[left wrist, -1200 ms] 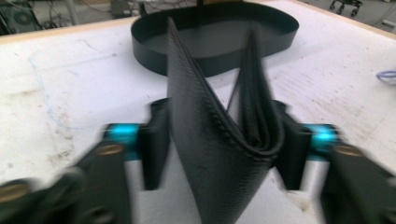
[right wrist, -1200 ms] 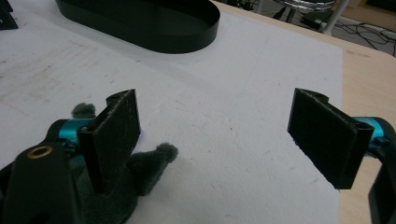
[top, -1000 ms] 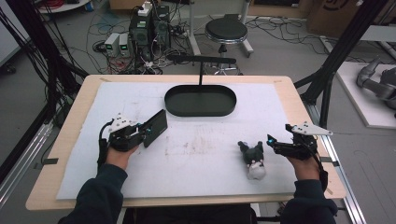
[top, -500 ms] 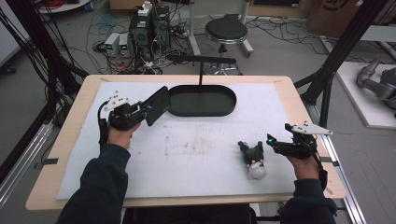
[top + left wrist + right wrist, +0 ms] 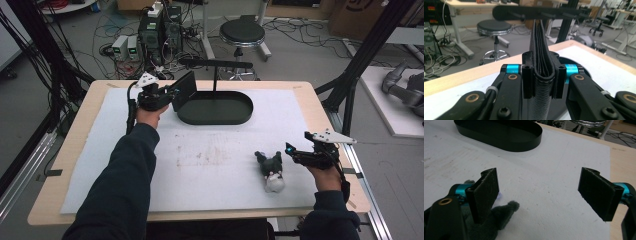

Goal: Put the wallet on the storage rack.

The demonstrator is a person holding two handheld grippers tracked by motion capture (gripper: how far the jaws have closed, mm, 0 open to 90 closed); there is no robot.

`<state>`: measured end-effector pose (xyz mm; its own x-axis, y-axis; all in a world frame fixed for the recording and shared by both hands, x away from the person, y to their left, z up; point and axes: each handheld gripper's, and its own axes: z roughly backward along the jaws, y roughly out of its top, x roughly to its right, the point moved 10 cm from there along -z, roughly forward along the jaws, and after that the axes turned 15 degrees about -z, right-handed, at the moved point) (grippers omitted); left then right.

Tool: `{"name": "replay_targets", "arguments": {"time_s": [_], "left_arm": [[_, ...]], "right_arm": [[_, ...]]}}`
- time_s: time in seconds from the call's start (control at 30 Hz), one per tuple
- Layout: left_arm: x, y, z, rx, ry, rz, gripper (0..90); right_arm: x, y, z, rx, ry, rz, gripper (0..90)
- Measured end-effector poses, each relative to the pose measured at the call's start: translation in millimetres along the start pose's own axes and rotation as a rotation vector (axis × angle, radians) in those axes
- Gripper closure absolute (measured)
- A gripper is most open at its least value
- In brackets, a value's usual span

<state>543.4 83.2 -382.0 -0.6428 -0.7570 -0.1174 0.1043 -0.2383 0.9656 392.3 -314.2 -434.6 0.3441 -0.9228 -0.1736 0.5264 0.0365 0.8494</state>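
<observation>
The left tongs (image 5: pixel 172 95) are clamped on a folded black wallet (image 5: pixel 541 62), holding it edge-up just short of the black tray (image 5: pixel 215 107) ahead, likely to set it inside. The right tongs (image 5: pixel 544 195) rest apart, a grey plush toy (image 5: pixel 496 220) beside their left pad.

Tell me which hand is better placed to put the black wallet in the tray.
Left: the left gripper already clamps the wallet beside the tray. The right gripper is open, near the plush toy.
</observation>
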Motion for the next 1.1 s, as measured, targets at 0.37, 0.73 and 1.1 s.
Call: {"name": "replay_targets", "arguments": {"time_s": [0.37, 0.73, 1.1], "left_arm": [[-7.3, -17.4, -44.7, -0.043, 0.030, -0.019, 75.5], [-1.1, -35.3, -74.1, -0.163, 0.076, -0.109, 75.5], [11.7, -38.8, -78.2, -0.183, 0.039, -0.055, 57.5]], "right_arm": [[1.6, 0.2, -0.3, 0.004, 0.006, -0.012, 17.3], [2.8, -0.1, 2.7, 0.007, 0.007, -0.016, 17.2], [8.7, 0.5, 7.2, 0.019, -0.004, -0.025, 17.2]]}}
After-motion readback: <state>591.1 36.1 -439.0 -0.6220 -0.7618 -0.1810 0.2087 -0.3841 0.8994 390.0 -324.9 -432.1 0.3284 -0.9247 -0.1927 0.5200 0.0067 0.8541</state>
